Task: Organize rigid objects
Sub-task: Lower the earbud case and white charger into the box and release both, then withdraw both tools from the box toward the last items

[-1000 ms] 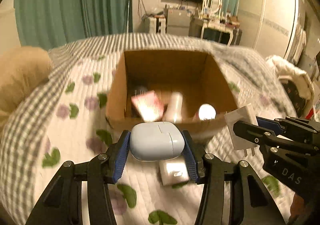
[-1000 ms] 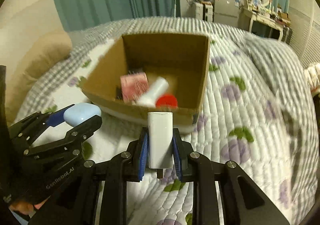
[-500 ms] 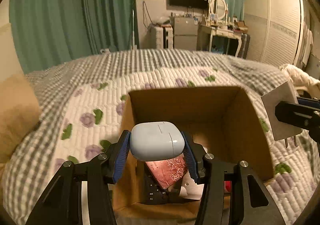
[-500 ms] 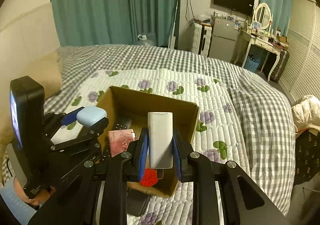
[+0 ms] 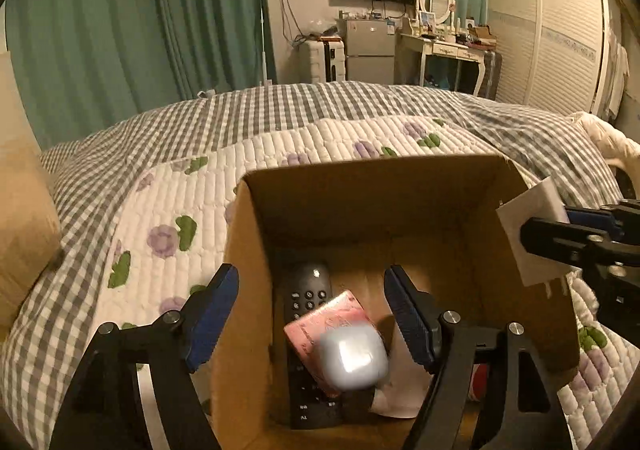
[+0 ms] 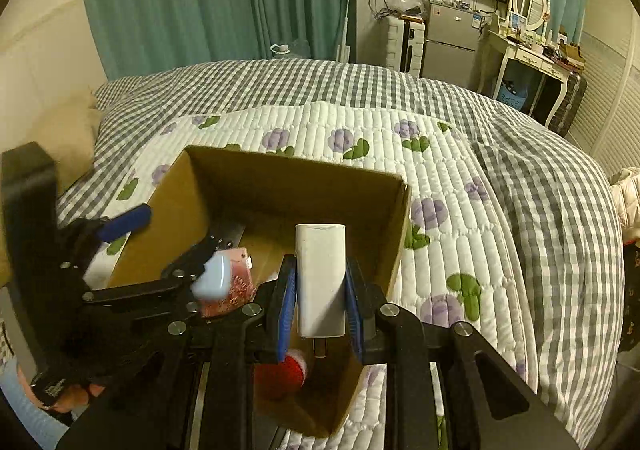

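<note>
An open cardboard box (image 5: 360, 206) (image 6: 280, 178) sits on the bed. My left gripper (image 5: 312, 314) is open above the box. A pale blue earbud case (image 5: 354, 356) (image 6: 212, 276) is blurred in mid-air below the left jaws, over a pink packet (image 5: 320, 320) and a black remote (image 5: 306, 290) inside the box. My right gripper (image 6: 320, 298) is shut on a white charger plug (image 6: 320, 282) and holds it over the box's right side. The charger also shows in the left wrist view (image 5: 532, 226).
A red-capped item (image 6: 288, 370) lies in the box's near corner. The bed has a floral quilt (image 6: 440, 210) and a checked blanket (image 5: 280, 110). A tan pillow (image 5: 20, 218) lies at the left. Curtains, a TV and furniture stand beyond the bed.
My left gripper has opened and let go of the earbud case, which is dropping into the box. Both grippers have moved forward over the box. The right gripper still holds the charger.
</note>
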{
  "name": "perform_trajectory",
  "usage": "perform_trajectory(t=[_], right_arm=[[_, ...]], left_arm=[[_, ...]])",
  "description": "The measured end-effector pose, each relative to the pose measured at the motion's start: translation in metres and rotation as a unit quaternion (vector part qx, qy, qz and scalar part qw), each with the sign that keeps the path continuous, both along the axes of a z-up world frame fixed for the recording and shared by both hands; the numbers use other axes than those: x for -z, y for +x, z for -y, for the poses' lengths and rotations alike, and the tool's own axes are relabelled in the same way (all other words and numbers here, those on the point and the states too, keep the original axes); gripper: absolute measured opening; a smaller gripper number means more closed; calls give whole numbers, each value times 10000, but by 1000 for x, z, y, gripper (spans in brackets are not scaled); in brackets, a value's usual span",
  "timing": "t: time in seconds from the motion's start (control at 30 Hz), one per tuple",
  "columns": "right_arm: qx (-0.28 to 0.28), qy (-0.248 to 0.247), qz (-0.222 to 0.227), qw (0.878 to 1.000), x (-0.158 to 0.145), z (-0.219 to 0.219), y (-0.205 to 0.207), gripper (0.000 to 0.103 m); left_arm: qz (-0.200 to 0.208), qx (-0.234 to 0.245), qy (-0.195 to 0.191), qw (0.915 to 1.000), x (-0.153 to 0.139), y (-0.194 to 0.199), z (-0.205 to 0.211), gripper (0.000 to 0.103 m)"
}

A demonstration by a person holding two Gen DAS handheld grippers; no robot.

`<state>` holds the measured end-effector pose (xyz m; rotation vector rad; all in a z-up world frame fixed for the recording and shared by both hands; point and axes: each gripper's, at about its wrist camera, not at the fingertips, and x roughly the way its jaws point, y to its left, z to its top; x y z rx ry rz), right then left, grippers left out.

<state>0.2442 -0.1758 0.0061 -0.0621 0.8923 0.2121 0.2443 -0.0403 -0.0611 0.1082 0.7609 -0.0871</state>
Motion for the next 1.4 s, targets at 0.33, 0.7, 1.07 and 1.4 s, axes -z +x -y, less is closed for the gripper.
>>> perform_trajectory(t=[0.33, 0.7, 1.07, 1.4], right_arm=[[300, 95, 215, 9993, 1, 11, 15, 56], [194, -224, 513, 9982, -51, 9, -73, 69], [75, -172, -256, 9995, 16, -14, -134, 70], [13, -456, -1325, 9901, 114, -45, -105, 67]], left_arm=[[145, -48, -218, 9996, -29, -24, -16, 82], [420, -271, -115, 9987, -73, -103, -29, 101], [161, -555, -323, 9978, -29, -154, -50, 103], [-455, -768, -290, 9956, 47, -143, -62, 103]])
